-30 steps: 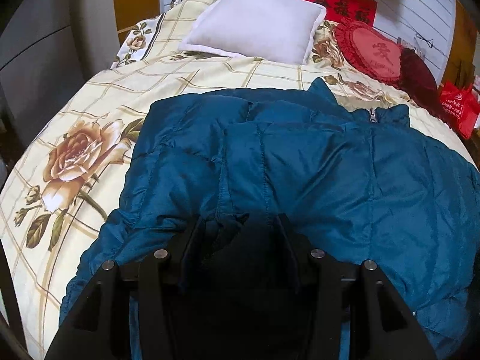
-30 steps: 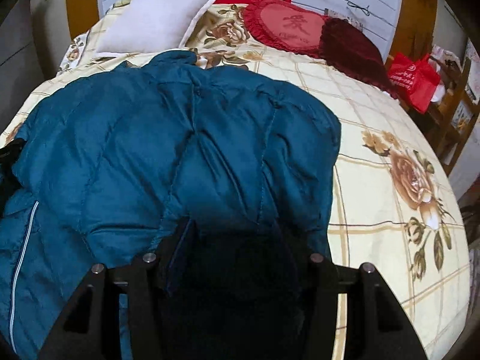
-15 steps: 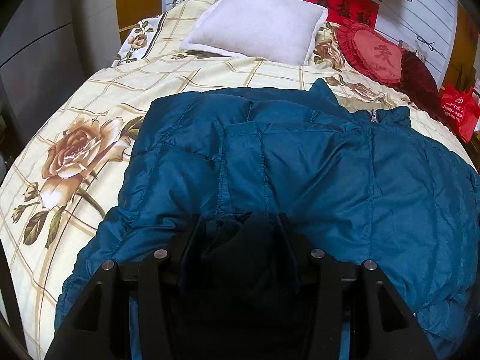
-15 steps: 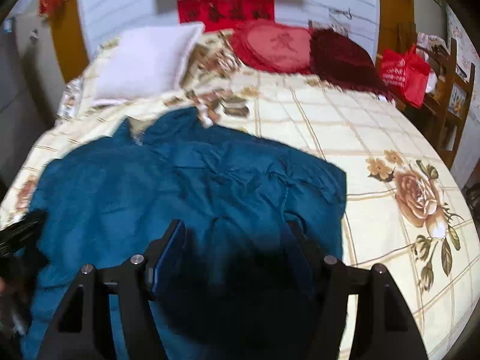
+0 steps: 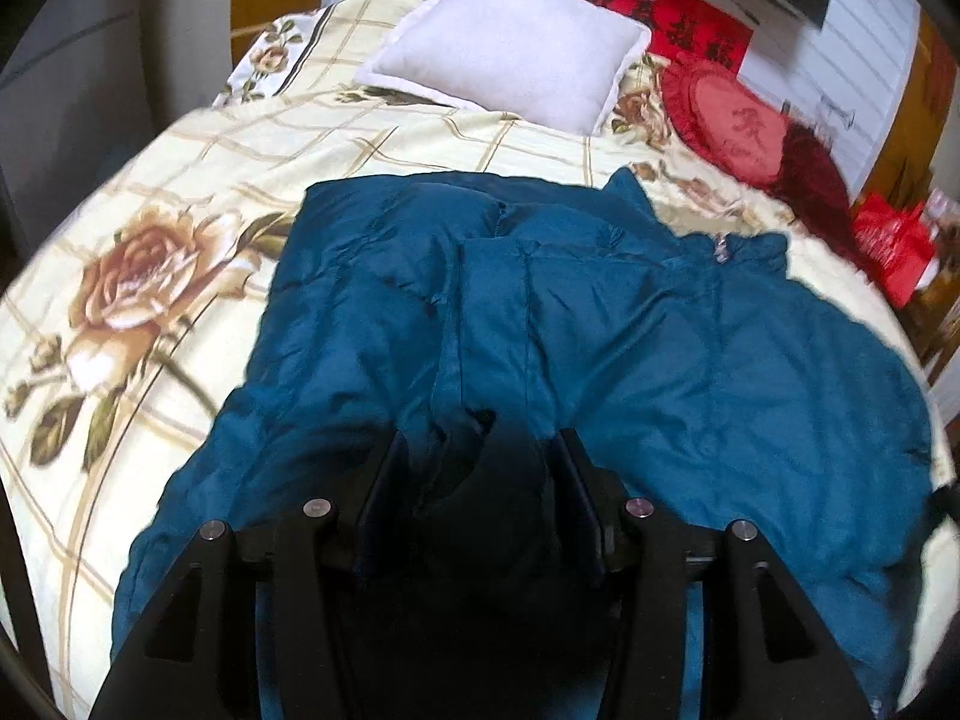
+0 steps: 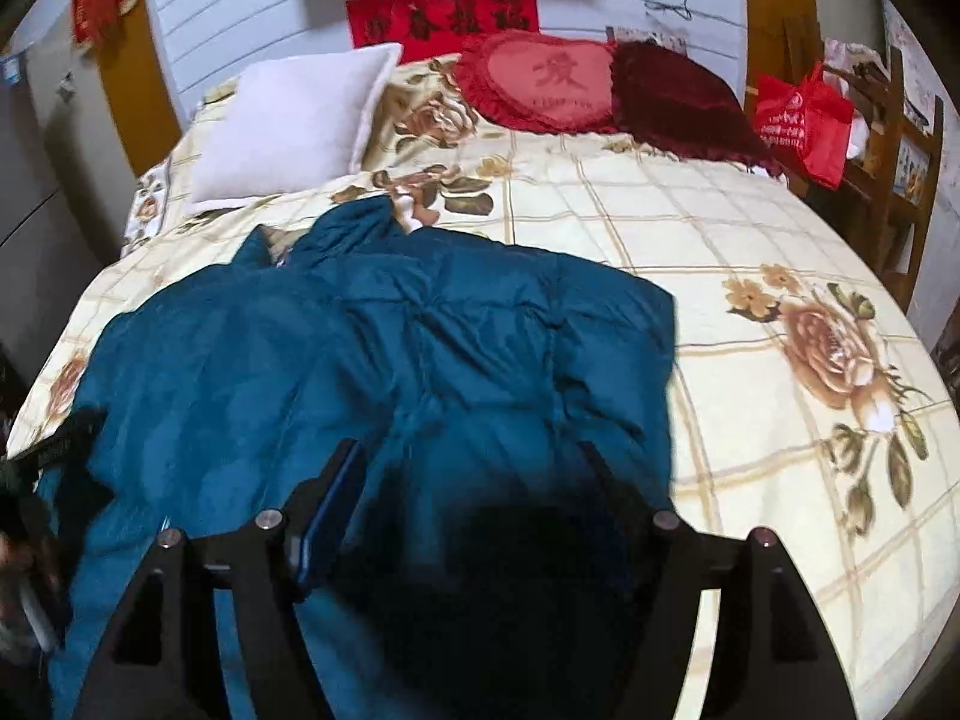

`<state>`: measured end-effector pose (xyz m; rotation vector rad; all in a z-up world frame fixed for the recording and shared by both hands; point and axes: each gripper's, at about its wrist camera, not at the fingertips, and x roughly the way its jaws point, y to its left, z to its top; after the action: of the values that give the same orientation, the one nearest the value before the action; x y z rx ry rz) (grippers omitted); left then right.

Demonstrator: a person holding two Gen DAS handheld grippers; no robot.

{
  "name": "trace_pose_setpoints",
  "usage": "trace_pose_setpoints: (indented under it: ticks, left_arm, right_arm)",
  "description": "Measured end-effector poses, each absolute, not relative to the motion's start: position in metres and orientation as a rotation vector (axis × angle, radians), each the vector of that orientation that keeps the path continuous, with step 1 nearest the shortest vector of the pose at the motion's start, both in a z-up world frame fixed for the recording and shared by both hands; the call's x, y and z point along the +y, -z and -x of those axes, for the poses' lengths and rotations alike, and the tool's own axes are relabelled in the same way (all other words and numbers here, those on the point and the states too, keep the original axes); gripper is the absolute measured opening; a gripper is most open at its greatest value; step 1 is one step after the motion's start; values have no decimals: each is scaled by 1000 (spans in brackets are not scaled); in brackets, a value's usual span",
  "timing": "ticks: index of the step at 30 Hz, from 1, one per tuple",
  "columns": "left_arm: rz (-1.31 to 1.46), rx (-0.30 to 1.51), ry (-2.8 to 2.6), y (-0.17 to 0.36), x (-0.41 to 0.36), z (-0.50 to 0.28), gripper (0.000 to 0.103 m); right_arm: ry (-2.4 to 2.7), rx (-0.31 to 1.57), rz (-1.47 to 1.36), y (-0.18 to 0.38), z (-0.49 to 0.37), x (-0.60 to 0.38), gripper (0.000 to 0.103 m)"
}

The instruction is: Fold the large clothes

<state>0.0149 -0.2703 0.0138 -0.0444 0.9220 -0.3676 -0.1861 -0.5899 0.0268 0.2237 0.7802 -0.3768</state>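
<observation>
right wrist view: red banner (image 6: 441,12) with blurred black characters; right claw (image 6: 474,462) just widened over blue jacket (image 6: 372,360), gripping nothing; left claw (image 5: 480,450) clamps a jacket fold.

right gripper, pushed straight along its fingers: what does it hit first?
Most likely the blue jacket: the right gripper points down at it, open, with quilted fabric filling the gap. Depth is unclear.

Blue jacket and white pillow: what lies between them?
In the left wrist view, only bare floral bedspread lies between the blue jacket and the white pillow; the right wrist view agrees.
</observation>
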Motion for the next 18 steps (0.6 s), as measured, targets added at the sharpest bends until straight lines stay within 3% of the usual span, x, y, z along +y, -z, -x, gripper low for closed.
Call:
trace_pose_setpoints:
  ticks: [5,12,18]
  left_arm:
    - [52,901,369,-25,-251,9,33]
    - [-18,860,357,-44,-224,56,33]
    - [-68,836,360,-55,-200,91,33]
  right_arm:
    - [461,885,-175,1,187,-599,73]
    - [400,789,-199,-36,217,-569,73]
    - [335,827,-224,-43,258,-541,77]
